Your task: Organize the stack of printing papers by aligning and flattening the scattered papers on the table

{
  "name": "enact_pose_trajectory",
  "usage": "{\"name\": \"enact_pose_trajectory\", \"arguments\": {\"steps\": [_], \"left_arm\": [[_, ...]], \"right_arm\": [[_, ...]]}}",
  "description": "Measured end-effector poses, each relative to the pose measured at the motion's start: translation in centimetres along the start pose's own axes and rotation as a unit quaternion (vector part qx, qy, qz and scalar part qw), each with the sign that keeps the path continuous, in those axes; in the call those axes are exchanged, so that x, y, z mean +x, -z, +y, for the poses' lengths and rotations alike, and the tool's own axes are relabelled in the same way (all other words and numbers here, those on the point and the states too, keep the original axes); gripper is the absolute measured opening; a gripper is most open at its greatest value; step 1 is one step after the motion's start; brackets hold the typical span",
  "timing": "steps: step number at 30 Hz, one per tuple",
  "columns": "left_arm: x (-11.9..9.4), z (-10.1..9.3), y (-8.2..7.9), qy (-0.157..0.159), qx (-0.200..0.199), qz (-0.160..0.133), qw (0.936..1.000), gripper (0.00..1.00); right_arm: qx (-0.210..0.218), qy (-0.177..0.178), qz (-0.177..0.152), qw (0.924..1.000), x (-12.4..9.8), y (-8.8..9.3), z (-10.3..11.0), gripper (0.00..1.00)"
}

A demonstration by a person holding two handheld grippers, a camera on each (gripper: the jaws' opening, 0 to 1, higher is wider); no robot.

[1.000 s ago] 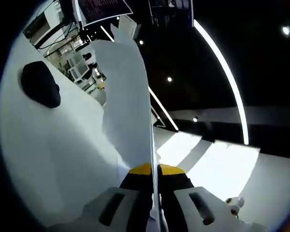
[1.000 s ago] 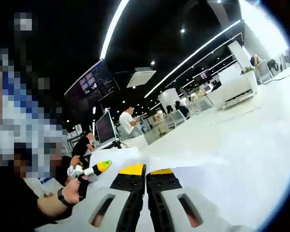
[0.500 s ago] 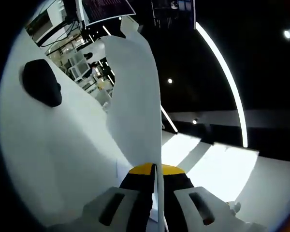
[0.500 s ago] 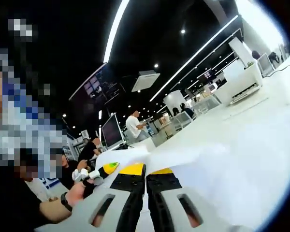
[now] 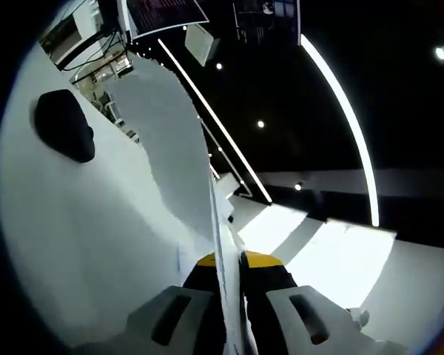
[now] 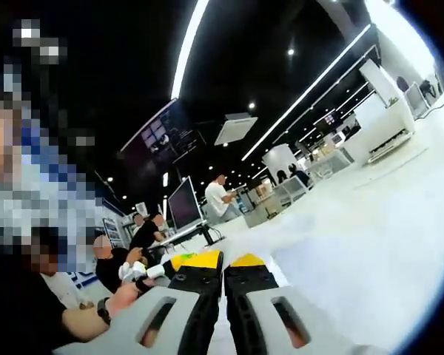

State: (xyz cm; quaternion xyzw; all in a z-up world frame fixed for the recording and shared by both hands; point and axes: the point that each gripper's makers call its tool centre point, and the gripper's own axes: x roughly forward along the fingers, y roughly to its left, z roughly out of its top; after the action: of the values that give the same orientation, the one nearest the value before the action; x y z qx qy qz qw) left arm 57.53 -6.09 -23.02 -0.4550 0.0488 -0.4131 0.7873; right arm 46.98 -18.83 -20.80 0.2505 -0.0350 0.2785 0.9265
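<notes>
Upright, paper sheets (image 5: pixel 174 159) clamped in left hand-held gripper (image 5: pixel 231 260), right hand-held gripper (image 6: pixel 223 260) pinching their edge

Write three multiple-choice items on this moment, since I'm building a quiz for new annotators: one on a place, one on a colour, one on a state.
1. Where is the dark object in the left gripper view?
A. upper left, on the white surface
B. between the jaws
C. lower right

2. What colour are the left gripper's tips?
A. red
B. yellow
C. blue

3. How does the left gripper stand?
A. wide open
B. shut on nothing
C. shut on the paper

Key: 1 A, it lies on the white surface at upper left; 2 B, yellow shows at the jaw ends; 3 C, the paper rises from between the closed jaws.
</notes>
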Motion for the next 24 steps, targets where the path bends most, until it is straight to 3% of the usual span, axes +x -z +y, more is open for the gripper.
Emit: {"name": "enact_pose_trajectory", "arguments": {"steps": [24], "left_arm": [[0.00, -0.07, -0.12, 0.005, -0.016, -0.002, 0.9999, 0.09]], "right_arm": [[-0.026, 0.005, 0.002, 0.9997, 0.22, 0.50, -0.79, 0.00]]}}
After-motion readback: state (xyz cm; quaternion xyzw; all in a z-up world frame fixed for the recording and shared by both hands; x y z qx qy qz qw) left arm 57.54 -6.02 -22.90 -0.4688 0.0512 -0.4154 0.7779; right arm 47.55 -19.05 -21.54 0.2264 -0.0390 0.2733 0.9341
